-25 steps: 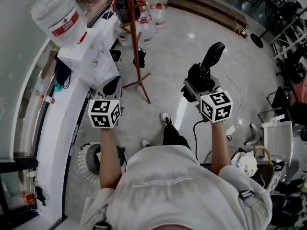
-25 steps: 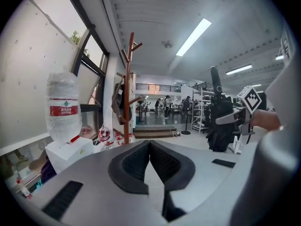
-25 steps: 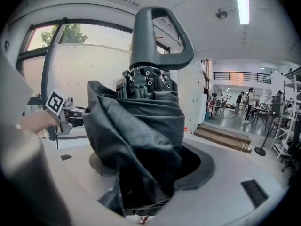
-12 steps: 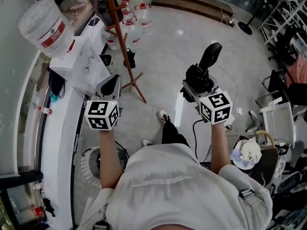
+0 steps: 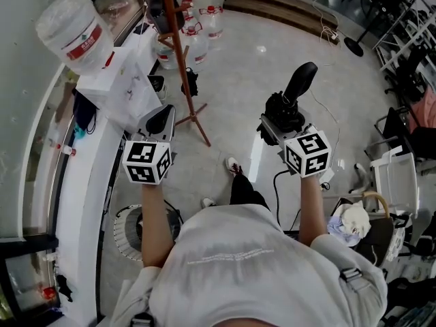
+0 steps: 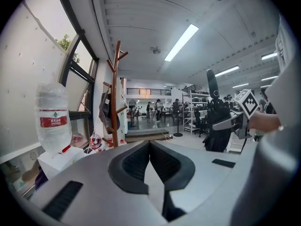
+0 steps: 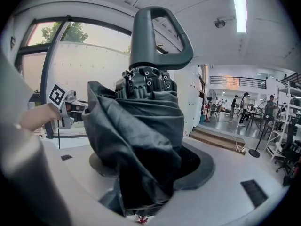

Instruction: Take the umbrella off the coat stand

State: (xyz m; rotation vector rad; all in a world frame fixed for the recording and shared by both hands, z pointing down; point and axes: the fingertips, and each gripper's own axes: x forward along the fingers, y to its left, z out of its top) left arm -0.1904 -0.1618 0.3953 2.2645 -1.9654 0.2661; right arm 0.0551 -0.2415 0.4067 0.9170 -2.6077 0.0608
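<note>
Umbrella (image 7: 141, 121) sat clamped in right gripper (image 5: 281, 118), left gripper (image 6: 149, 145) closed on nothing; best carried steadily clear of coat stand (image 5: 182, 53).

Umbrella (image 7: 141, 126) black with grey handle, coat stand (image 5: 182, 53) reddish-brown, water bottle (image 5: 71, 29) clear with red label

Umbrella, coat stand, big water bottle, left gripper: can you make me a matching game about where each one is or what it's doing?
Things:
1. umbrella
2. coat stand
3. water bottle
4. left gripper

Places or states:
A. on top of the white dispenser
B. shut with nothing in it
C. standing on the floor
D. held in the right gripper

Pairs: 1-D, 2-C, 3-A, 4-B
</note>
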